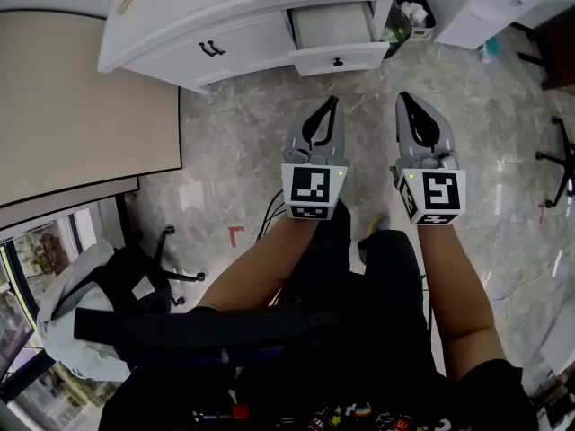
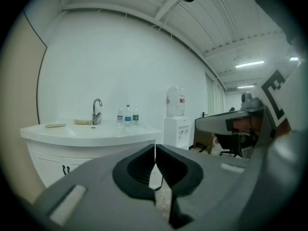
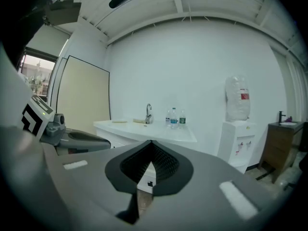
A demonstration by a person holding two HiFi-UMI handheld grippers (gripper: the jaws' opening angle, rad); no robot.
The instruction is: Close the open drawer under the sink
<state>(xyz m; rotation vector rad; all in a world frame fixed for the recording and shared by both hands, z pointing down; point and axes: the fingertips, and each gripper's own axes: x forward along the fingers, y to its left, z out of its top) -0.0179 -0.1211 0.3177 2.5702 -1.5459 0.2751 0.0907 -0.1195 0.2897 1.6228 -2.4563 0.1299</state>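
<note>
A white sink cabinet (image 1: 234, 48) stands ahead, and its right-hand drawer (image 1: 334, 34) is pulled out with a small dark knob on the front. My left gripper (image 1: 334, 102) is held above the floor short of the cabinet, jaws shut and empty. My right gripper (image 1: 402, 98) hangs beside it to the right, also shut and empty. In the left gripper view my left gripper (image 2: 154, 147) points at the countertop (image 2: 91, 131) with its tap. In the right gripper view my right gripper (image 3: 150, 142) frames the drawer front (image 3: 149, 181) through the jaw opening.
A waste bin (image 1: 411, 16) sits right of the cabinet. A water dispenser (image 3: 237, 129) stands beyond it, and a beige partition (image 1: 72, 115) lies left. An office chair base (image 1: 559, 160) is at the right edge. Several bottles (image 3: 174, 118) stand on the counter.
</note>
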